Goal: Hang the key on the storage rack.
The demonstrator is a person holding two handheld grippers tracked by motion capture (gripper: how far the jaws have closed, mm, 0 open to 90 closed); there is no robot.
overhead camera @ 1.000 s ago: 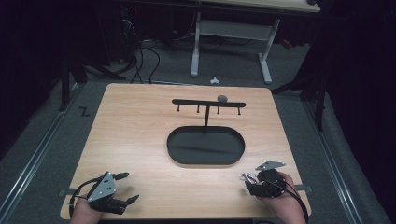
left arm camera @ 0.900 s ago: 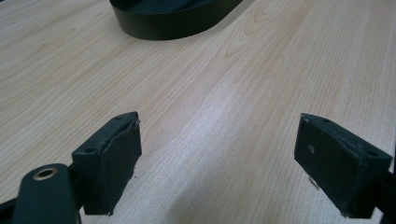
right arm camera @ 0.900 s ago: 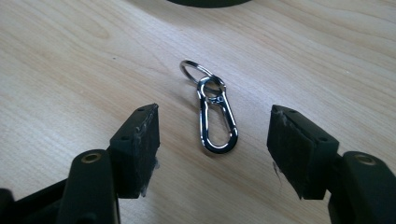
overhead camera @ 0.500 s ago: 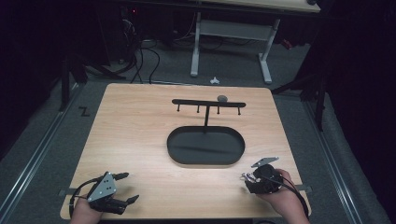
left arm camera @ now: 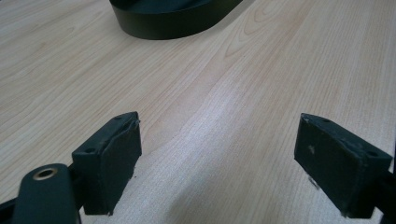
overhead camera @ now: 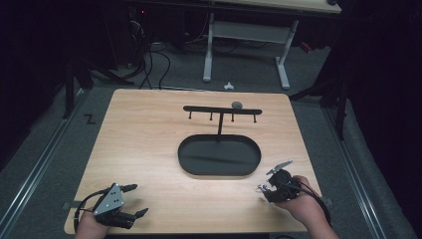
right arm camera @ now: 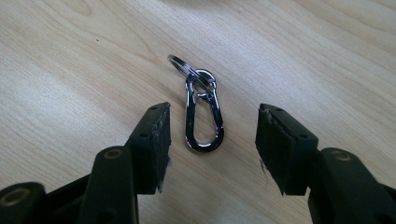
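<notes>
Right gripper [right arm camera: 212, 135]: jaws spread wide, gripping nothing. In the right gripper view they stand to either side of a silver carabiner clip [right arm camera: 203, 119], which lies flat on the tabletop [right arm camera: 79, 56] between them, touching neither pad. A split key ring [right arm camera: 184, 66] is threaded through the clip's far end and also rests on the wood.

In the high view the right gripper [overhead camera: 272, 186] sits at the near right of the tabletop [overhead camera: 144, 149], just off the near right end of the black oval tray [overhead camera: 185, 160], held in the person's right hand [overhead camera: 298, 201]. The clip is too small to make out clearly there.

Left gripper [left arm camera: 219, 154]: jaws wide open, nothing between them but bare wood. In the high view the left gripper [overhead camera: 127, 201] lies at the near left corner, well apart from the right one, grey three-cornered plate uppermost. The left gripper view shows the tray wall [left arm camera: 163, 25] farther off.

A black hanger rack [overhead camera: 221, 110] with a crossbar and small pegs rises from the far side of the tray. A small grey object [overhead camera: 237, 105] sits by the crossbar; what it is I cannot tell.
</notes>
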